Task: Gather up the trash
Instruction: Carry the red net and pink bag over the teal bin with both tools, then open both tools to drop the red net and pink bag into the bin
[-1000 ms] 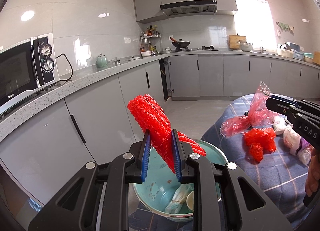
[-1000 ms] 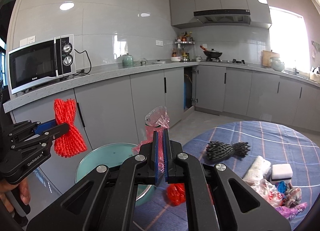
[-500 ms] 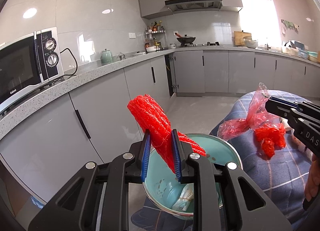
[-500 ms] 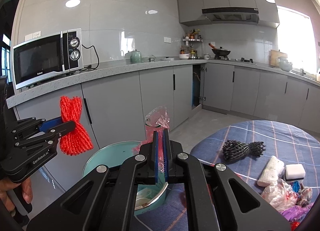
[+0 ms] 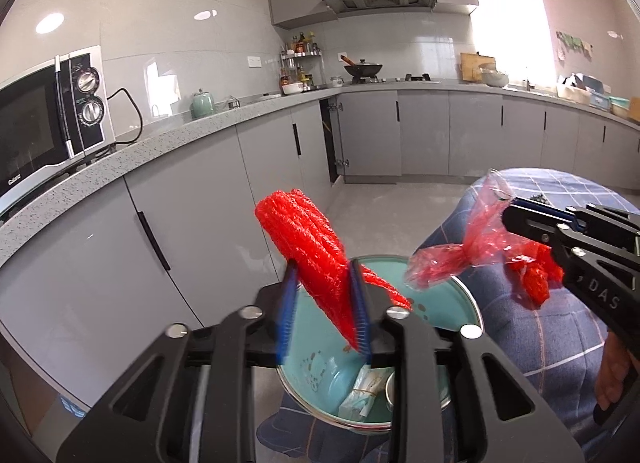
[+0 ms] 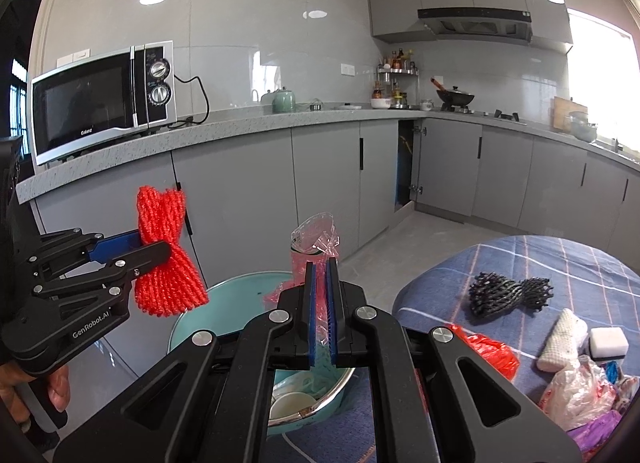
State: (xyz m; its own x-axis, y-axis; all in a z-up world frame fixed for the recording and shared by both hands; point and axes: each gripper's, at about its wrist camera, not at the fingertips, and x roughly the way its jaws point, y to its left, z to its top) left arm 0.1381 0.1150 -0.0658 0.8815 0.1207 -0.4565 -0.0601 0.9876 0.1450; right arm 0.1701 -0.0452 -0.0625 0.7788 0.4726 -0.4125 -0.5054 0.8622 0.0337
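A red foam net (image 5: 304,231) stands between the blue pads of my left gripper (image 5: 324,275), above a teal bowl (image 5: 460,291). The jaws are opening: the left pad has drawn away and the net leans on the right pad. The right wrist view shows the same net (image 6: 166,275) at the left gripper (image 6: 160,249), over the bowl's (image 6: 188,315) left rim. My right gripper (image 6: 321,267) is shut on a crumpled pink plastic bag (image 6: 314,235) that hangs above the bowl. In the left wrist view the bag (image 5: 480,243) hangs from the right gripper (image 5: 506,215). Paper scraps and a small cup lie in the bowl.
The round table with a blue checked cloth (image 6: 560,263) carries a black net (image 6: 508,295), a white foam net (image 6: 560,343), a white block (image 6: 608,341), a red bag (image 6: 488,351) and a heap of wrappers (image 6: 580,391). Grey cabinets and a counter with a microwave (image 6: 100,103) stand behind.
The left jaws have spread wider, freeing the net on its left side. The right gripper has brought the pink bag leftward and lower, over the bowl.
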